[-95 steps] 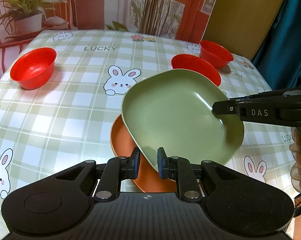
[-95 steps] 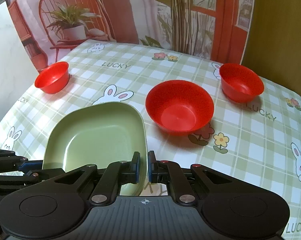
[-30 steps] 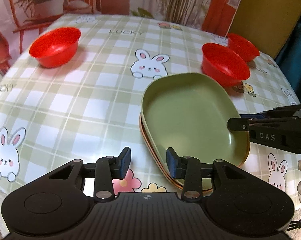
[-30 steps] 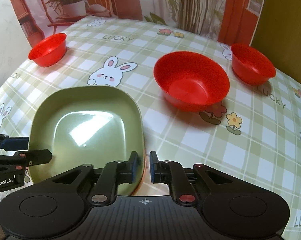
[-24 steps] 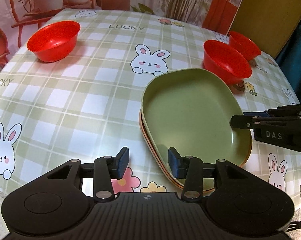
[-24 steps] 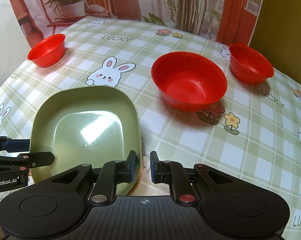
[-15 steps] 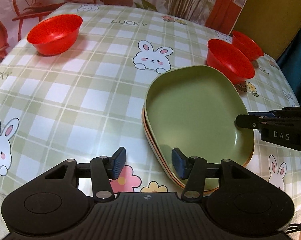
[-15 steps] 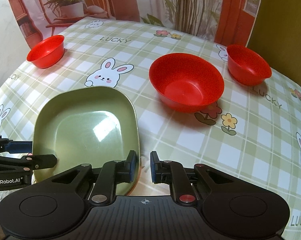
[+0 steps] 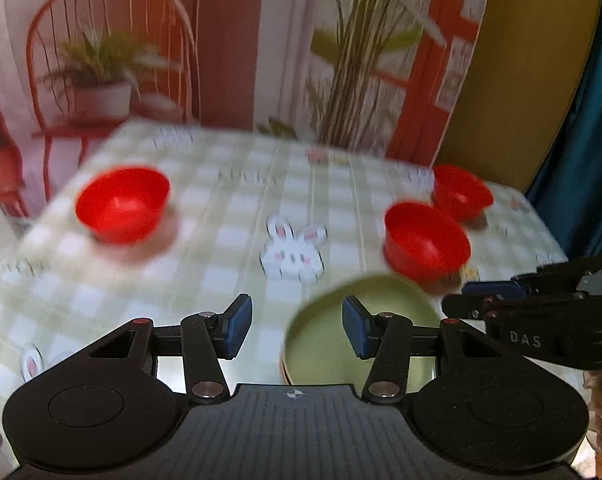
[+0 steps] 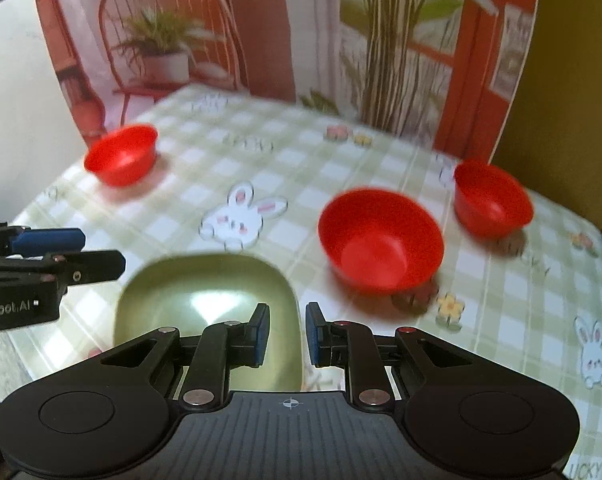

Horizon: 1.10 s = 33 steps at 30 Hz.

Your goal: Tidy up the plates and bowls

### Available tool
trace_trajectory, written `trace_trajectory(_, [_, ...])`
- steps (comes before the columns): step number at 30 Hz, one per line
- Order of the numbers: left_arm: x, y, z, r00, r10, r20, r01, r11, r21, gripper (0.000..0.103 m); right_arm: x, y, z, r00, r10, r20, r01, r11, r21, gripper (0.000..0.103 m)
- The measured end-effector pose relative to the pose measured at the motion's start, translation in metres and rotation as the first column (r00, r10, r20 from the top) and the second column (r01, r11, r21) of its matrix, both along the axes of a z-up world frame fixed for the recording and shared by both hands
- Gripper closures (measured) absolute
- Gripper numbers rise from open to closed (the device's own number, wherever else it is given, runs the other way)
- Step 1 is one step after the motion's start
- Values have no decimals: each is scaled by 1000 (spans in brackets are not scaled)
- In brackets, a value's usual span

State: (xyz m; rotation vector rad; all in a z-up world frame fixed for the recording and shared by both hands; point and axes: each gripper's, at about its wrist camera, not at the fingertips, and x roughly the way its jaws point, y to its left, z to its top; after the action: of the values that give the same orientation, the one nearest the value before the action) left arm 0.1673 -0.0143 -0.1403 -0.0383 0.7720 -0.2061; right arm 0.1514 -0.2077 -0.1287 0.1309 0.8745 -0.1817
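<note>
1. Small red bowl (image 10: 121,155), far left of the tablecloth (image 10: 309,176), alone.
2. Left gripper (image 9: 297,326): spread, nothing between its jaws.
3. Green plate (image 10: 205,292), near edge, seated on an orange plate (image 9: 283,372), of which only a sliver of rim shows.
4. Right gripper (image 10: 287,334): jaws opening, nothing between them.
5. Large red bowl (image 10: 381,240), centre-right.
6. Second small red bowl (image 10: 493,204), far right.

Judged next: nest the bowls; pinch one rim squarely, lift level, lower small into large.

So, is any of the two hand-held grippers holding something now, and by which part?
Nothing is held. The left hand-held gripper is open; the right hand-held gripper is opening, both clear of the green plate.
</note>
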Motion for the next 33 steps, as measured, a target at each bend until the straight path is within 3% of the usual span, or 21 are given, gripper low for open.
trace_trajectory(5, [13, 12, 28, 998, 31, 62, -30, 999, -25, 51, 4, -1, 22, 998, -20, 52, 20, 1000, 3, 85])
trace_trajectory(17, [39, 58, 91, 972, 85, 220, -92, 996, 23, 51, 44, 9, 68, 988, -49, 146, 43, 998, 46, 84])
trace_trajectory(26, [60, 110, 109, 953, 110, 282, -144, 984, 101, 51, 105, 31, 78, 986, -22, 166, 15, 999, 43, 84])
trace_trajectory(33, [82, 164, 104, 943, 158, 293, -202, 971, 128, 51, 163, 60, 68, 987, 26, 158, -32, 999, 35, 84])
